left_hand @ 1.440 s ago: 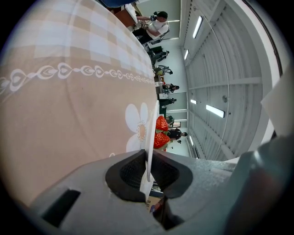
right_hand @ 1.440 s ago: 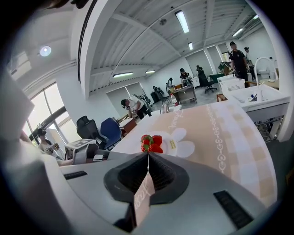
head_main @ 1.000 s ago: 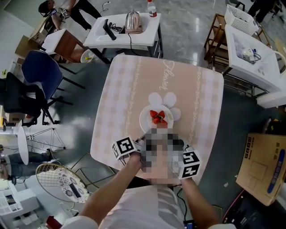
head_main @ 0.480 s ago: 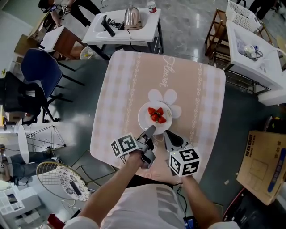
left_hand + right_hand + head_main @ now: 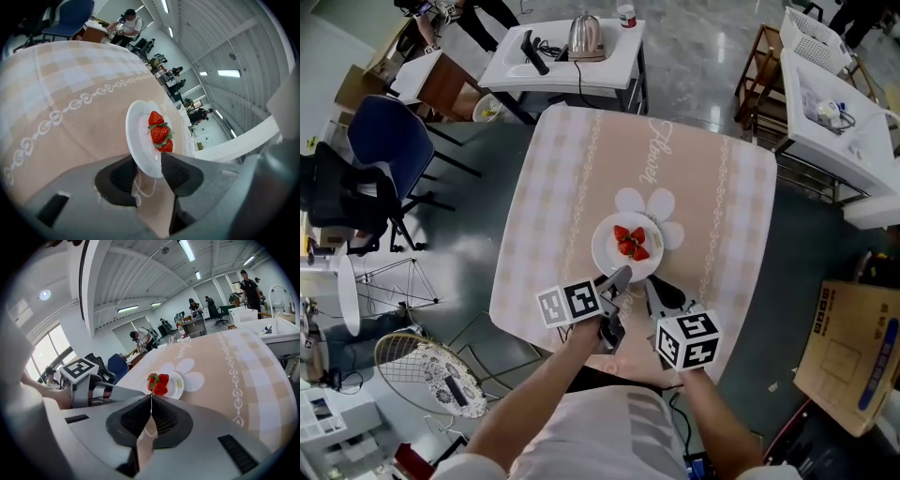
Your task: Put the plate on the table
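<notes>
pale pink checked counter (image 5: 553, 187): near its front edge the right claw (image 5: 151, 399) is closed, empty. left claw (image 5: 149, 161), jaws just opening, straddles the near rim of the round white plate (image 5: 607, 255), which lies mid-counter holding red strawberries (image 5: 630, 243).

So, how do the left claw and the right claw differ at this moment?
The left claw has just been opening and stands open; the right claw is shut. The left claw has the rim of the plate between its jaws, unpressed; the right claw holds nothing. Both point down at the plate on the table.
</notes>
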{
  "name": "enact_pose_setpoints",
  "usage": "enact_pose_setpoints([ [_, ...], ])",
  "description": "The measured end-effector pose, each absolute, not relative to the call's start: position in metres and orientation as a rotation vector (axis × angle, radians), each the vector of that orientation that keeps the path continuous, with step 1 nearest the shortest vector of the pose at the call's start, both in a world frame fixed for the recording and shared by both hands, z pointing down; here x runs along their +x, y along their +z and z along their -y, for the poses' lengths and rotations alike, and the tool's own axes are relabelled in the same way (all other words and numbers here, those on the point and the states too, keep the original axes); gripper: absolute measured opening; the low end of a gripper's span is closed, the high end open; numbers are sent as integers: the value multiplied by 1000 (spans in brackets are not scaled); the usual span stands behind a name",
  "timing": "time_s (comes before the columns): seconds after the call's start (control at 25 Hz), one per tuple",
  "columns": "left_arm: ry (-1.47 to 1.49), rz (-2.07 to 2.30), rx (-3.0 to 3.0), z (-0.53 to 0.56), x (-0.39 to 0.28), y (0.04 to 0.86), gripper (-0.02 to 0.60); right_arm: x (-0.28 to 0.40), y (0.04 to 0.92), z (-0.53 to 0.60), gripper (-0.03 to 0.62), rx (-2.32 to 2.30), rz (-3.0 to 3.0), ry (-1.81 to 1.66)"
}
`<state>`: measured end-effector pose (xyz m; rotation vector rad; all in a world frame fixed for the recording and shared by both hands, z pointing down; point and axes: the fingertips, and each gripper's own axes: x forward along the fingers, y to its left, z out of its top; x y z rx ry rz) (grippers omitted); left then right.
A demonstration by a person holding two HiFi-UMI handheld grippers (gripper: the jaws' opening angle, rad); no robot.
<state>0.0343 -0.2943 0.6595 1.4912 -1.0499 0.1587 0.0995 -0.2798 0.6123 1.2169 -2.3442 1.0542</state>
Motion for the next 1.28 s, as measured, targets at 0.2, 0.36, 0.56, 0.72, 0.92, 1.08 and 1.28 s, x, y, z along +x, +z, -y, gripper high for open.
enact_pose_setpoints([
  [0.2,248,1073,1499,288,31,663,153,99,612,280,5,1211,2352,1058],
  [0.36,294,1077,1493,283,28,665,153,100,612,280,5,1206,2354,1056],
  [0.56,308,1081,1487,280,24,664,153,100,611,281,5,1208,2358,1055],
  [0.72,311,1074,1483,275,19,663,153,98,609,281,5,1213,2361,1050],
  [0.92,311,1067,1520,275,18,655,152,96,602,281,5,1237,2362,1029],
  [1.08,333,1038,1611,274,21,641,152,93,592,278,5,1279,2366,1008],
  [1.28,355,995,1722,270,21,624,150,89,579,273,5,1329,2363,974],
])
